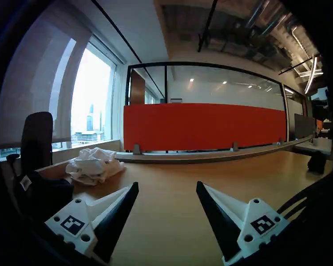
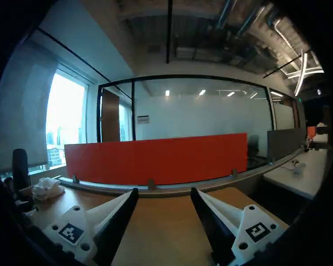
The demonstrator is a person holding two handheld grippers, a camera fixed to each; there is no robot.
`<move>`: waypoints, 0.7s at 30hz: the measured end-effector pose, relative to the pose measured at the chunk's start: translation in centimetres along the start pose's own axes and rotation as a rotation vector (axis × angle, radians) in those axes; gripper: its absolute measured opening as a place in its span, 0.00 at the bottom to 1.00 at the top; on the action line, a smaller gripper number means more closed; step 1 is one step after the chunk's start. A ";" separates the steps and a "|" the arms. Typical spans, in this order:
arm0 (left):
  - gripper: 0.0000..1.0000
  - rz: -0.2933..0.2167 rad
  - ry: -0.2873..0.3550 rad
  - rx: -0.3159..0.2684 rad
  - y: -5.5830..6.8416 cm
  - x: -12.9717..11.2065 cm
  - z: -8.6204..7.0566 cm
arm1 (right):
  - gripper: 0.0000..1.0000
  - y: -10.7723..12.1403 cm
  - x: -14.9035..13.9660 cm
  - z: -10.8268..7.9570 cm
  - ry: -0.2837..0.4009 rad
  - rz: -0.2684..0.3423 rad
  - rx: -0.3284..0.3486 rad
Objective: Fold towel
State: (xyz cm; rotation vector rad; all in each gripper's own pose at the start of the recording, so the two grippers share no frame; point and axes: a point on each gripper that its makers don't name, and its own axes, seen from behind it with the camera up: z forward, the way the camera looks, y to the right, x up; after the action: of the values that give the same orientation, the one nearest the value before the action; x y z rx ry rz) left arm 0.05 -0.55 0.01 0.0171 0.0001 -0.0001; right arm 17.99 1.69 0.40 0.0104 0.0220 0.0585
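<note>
A crumpled white towel (image 1: 94,166) lies in a heap on the wooden desk (image 1: 175,177), far left in the left gripper view. My left gripper (image 1: 166,188) hovers low over the desk to the right of and nearer than the towel, fingers spread wide with nothing between them. In the right gripper view the same towel (image 2: 47,188) appears small at the far left of the desk (image 2: 166,221). My right gripper (image 2: 163,193) is well away from it, also open and empty above the wood.
An orange divider panel (image 1: 204,126) runs along the desk's far edge. A black office chair (image 1: 35,142) and a dark object (image 1: 42,195) sit at the left by the window. A dark item (image 1: 317,163) is on the right. A white desk (image 2: 299,175) stands beyond.
</note>
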 end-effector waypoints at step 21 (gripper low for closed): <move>0.96 0.000 0.000 0.000 0.1 0.0 0.1 | 0.91 -1.0 -6.3 0.4 -0.004 -0.044 -0.017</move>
State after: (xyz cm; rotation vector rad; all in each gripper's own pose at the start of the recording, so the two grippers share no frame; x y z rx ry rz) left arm 0.07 -0.50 0.07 0.0171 0.0001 -0.0003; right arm 11.77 0.36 0.88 -0.0066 0.0178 0.0150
